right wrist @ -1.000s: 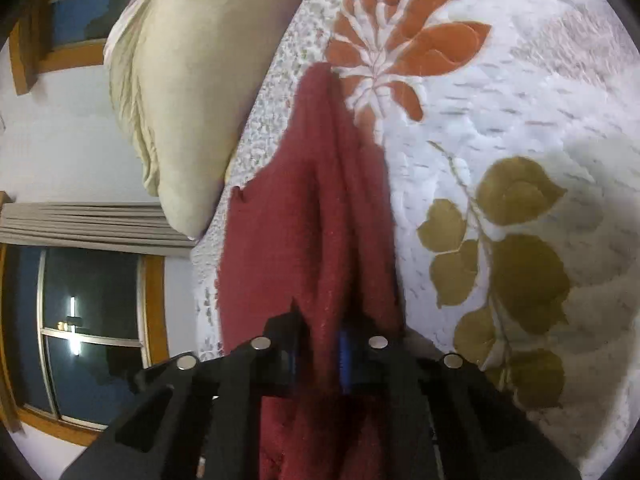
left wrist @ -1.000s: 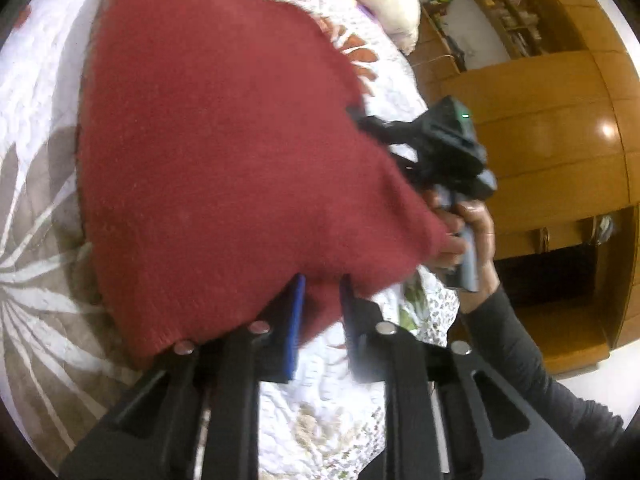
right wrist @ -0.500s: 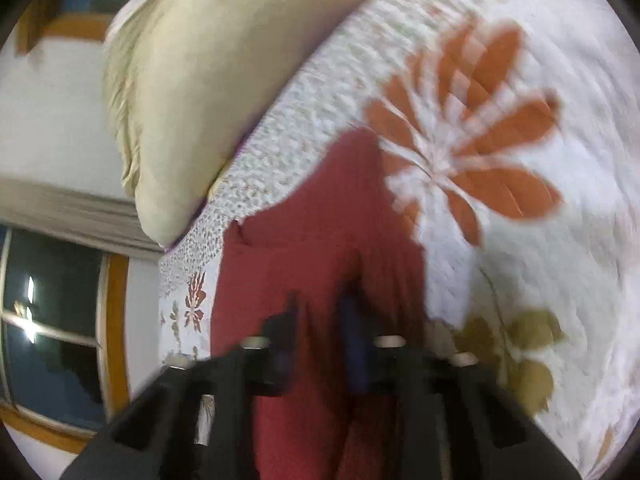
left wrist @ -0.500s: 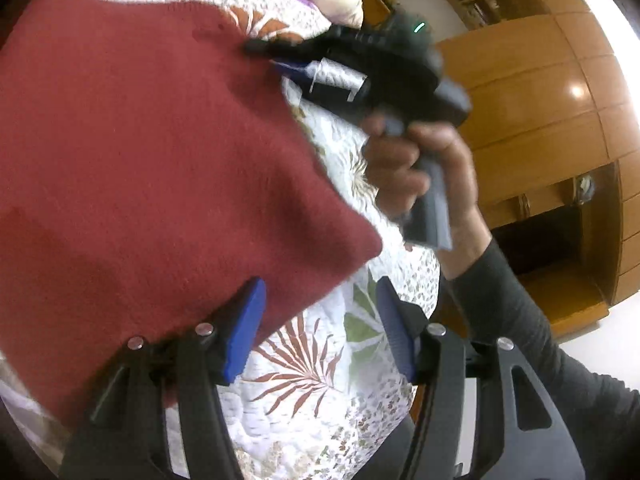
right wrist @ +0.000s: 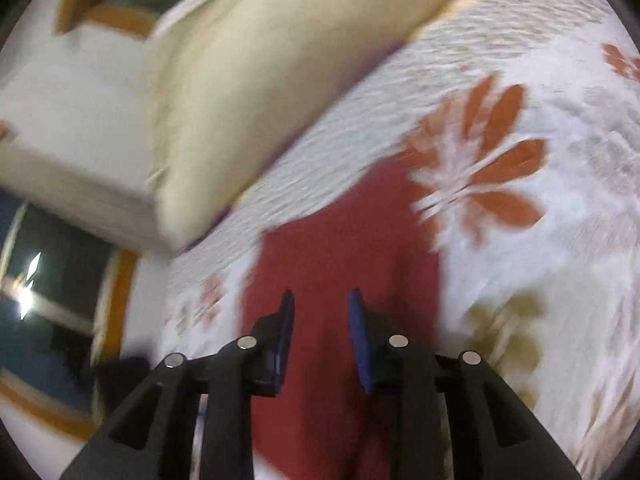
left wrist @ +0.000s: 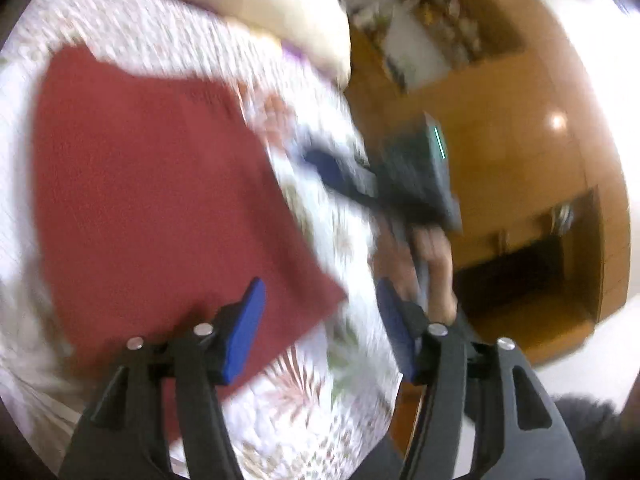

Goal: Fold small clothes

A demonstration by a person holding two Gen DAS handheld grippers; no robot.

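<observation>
A dark red knit garment (left wrist: 152, 200) lies flat on the floral bedspread (left wrist: 312, 400), folded into a rough rectangle. My left gripper (left wrist: 320, 320) hovers open above its near right corner, blue pads wide apart and holding nothing. In the left wrist view the right gripper (left wrist: 320, 160) is blurred, held by a hand (left wrist: 432, 256) beside the garment's right edge. In the right wrist view the same red garment (right wrist: 340, 264) lies below my right gripper (right wrist: 320, 332), whose blue pads stand apart with nothing between them.
A cream pillow (right wrist: 280, 60) lies at the head of the bed, also seen as a pillow (left wrist: 280, 0) in the left wrist view. A wooden wardrobe (left wrist: 520, 160) stands right of the bed. A dark window (right wrist: 40, 300) is at the left.
Both grippers let go of the red garment and opened. The garment dropped flat onto the bedspread, and both grippers have pulled back from it.
</observation>
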